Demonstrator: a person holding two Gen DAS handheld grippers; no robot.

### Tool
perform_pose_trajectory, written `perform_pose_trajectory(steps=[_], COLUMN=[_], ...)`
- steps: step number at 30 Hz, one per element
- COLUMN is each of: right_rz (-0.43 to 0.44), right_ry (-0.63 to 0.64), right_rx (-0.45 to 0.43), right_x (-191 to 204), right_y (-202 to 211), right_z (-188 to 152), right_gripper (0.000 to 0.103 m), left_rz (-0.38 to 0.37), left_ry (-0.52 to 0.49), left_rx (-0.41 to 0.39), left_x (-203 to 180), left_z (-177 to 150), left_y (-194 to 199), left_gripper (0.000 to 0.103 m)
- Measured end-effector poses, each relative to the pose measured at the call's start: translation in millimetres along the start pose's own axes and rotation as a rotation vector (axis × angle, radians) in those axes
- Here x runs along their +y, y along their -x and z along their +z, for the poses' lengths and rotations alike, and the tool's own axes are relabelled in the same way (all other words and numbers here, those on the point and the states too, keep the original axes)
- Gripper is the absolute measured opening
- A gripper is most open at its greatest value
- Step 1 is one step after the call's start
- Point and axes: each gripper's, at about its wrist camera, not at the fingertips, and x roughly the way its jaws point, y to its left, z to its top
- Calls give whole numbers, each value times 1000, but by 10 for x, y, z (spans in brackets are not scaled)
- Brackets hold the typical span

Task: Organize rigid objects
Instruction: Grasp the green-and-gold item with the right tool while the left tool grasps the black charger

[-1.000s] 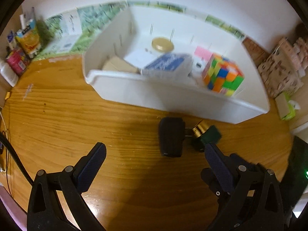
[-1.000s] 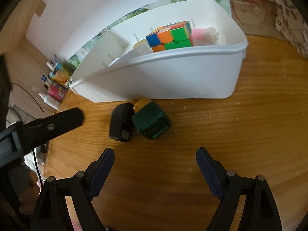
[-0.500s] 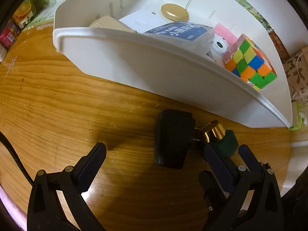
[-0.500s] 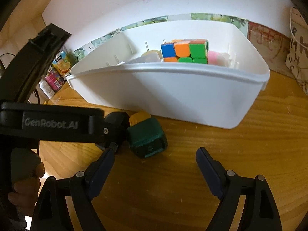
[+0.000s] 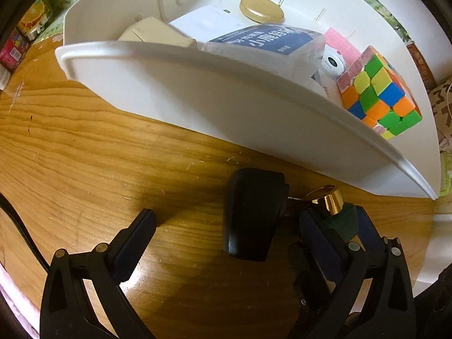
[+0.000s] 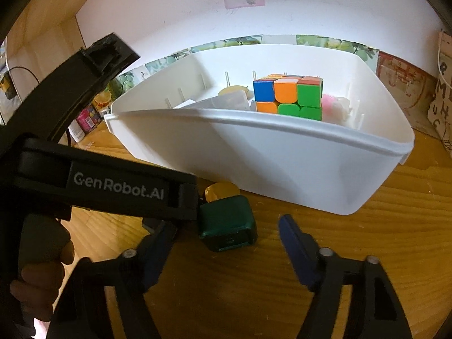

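Right gripper point(image 6: 226, 236): jaws apart and closing, with the dark green square bottle with a gold cap point(image 6: 227, 221) between the blue pads; I can't see either pad pressing on it yet.
Left gripper point(image 5: 226, 236): jaws wide, pointing steeply down, straddling the black rounded plastic block point(image 5: 252, 213) without touching it that I can make out.
Green bottle, place: lying on its side on the wooden table point(image 6: 367, 226), just in front of the white plastic bin point(image 6: 282, 163), cap end toward the bin wall.
Green bottle, long axis: runs from the right gripper toward the bin, so the pads close across its flat sides.
Black block, place: on the table just beside the bottle, on its left as the left wrist view shows it, long axis roughly along the left gripper's line of sight.
Nearer hand: each hand has its own piece; the left gripper's right finger point(image 5: 319, 234) sits close against the bottle, so the two tools crowd each other.
Bin contents: a multicoloured puzzle cube point(image 6: 288, 96), a blue-labelled packet point(image 5: 265, 42) and a gold lid point(image 5: 261, 10).
Likely step: grasping the bottle for a lift over the bin's near wall.
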Motion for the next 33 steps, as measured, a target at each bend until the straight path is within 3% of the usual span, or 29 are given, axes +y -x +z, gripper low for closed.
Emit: perform_pose_trajectory(steps=[4,18,20,21,25,29,33], right_rz=[16,-28,-41,-48,-43,-45,-41], right_ry=[7,58,77,86,97,101,102], right_rx=[-2,19,28,30,49,53,69], right_x=[-1,-26,-16,-16,-57,-91,-88], right_y=[-17,11,30,47,106,176,222], right_z=[-11,-74,-95,-111,-183,-254,-295], right_gripper=[56,54,52,41,41,41,41], left_rz=[18,81,129,136,134,131,127], left_ry=[1,-32,-37,-41,-35,-34,-52], left_rx=[-9,1,-18,-23,-45,-78,-82], left_x=[-154,-521,-563,-583,-582,-528,-491], left_z=[81,85,75,80,93,83,108], left_y=[-9,-52,-35,-31,15,107,123], left_gripper=[101,100,91,91,80,58,58])
